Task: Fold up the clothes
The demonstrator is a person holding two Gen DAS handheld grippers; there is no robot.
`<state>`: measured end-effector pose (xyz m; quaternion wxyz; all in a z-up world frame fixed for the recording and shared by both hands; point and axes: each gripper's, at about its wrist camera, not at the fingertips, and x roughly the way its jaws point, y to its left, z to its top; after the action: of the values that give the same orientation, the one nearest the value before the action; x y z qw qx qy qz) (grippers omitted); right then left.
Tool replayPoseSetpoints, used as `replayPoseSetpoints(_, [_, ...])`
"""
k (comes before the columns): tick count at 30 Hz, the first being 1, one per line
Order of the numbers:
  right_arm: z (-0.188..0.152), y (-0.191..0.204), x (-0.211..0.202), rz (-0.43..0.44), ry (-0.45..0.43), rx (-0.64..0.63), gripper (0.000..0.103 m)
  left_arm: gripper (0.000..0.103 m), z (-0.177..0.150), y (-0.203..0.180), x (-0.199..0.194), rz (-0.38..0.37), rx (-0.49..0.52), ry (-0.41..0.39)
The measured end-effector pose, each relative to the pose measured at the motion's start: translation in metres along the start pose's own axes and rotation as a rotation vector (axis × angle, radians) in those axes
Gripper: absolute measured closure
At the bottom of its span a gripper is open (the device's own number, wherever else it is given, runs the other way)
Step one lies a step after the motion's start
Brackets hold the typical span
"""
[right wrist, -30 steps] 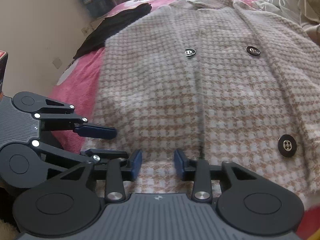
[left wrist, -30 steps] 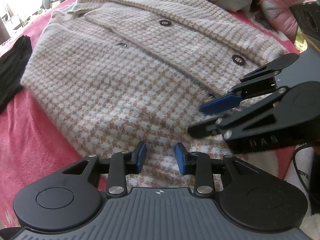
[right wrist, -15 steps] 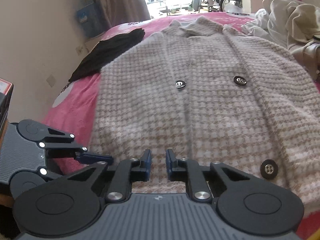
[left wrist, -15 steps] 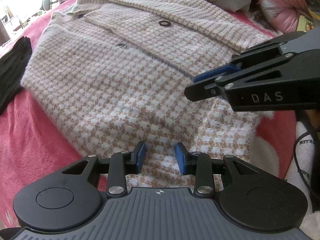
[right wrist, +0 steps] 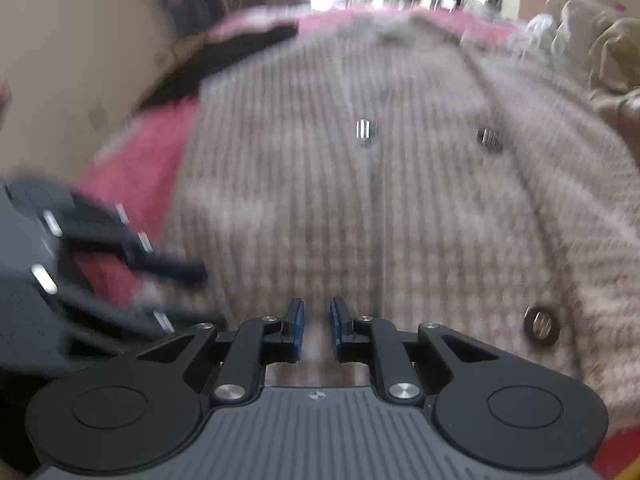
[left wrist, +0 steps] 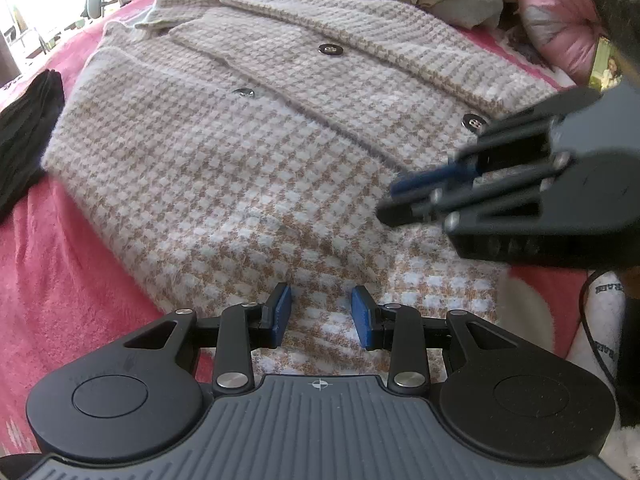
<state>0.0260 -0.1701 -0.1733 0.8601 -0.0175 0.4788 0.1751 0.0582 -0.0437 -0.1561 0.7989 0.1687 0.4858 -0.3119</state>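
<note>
Checked cardigan (left wrist: 248, 152) lies flat on the pink blanket (left wrist: 52, 264). Your left gripper (left wrist: 321, 316) hovers open over its hem; your right gripper (right wrist: 317, 322), at three o'clock, has just been closing, nothing visibly pinched.

— What lies around the edges?
— A pink blanket (left wrist: 60, 264) fills the lower left of the left wrist view, and a pink padded item (left wrist: 560, 28) sits upper right.
— And the right wrist view?
— A blurred beige wall (right wrist: 80, 60) at upper left.

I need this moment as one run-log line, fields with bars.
coat: lying flat | left gripper: open over hem | right gripper: jaws just closing, nothing gripped
</note>
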Motion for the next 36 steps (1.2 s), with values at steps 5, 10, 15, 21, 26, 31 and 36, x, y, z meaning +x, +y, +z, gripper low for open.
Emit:
replayPoseSetpoints(5, [0.03,-0.006,-0.012,0.001,0.011,-0.059,0.091,0.07,0.003,0.012,-0.017,-0.031,-0.053,-0.075])
replayPoseSetpoints(10, [0.107,-0.018,-0.02,-0.001,-0.07,-0.132,0.091,0.07,0.023,0.054,-0.021,0.013,-0.198,-0.198])
replayPoseSetpoints(15, [0.19,-0.012,0.02,-0.032,-0.102,-0.28,0.091,0.07,0.062,0.125,0.005,0.149,-0.468,-0.228])
replayPoseSetpoints(21, [0.268,-0.005,0.087,-0.002,-0.108,-0.363,0.091,0.07,0.105,0.194,0.046,0.256,-0.658,-0.256])
replayPoseSetpoints(26, [0.308,0.001,0.144,0.049,-0.083,-0.398,0.091,0.063,0.115,0.182,0.078,0.341,-0.553,-0.272])
replayPoseSetpoints(31, [0.32,-0.012,0.217,0.025,0.007,-0.418,0.096,0.062,0.122,0.15,0.087,0.402,-0.448,-0.287])
replayPoseSetpoints(36, [0.326,-0.019,0.209,0.068,-0.001,-0.478,0.093,0.063,0.129,0.138,0.092,0.409,-0.412,-0.287])
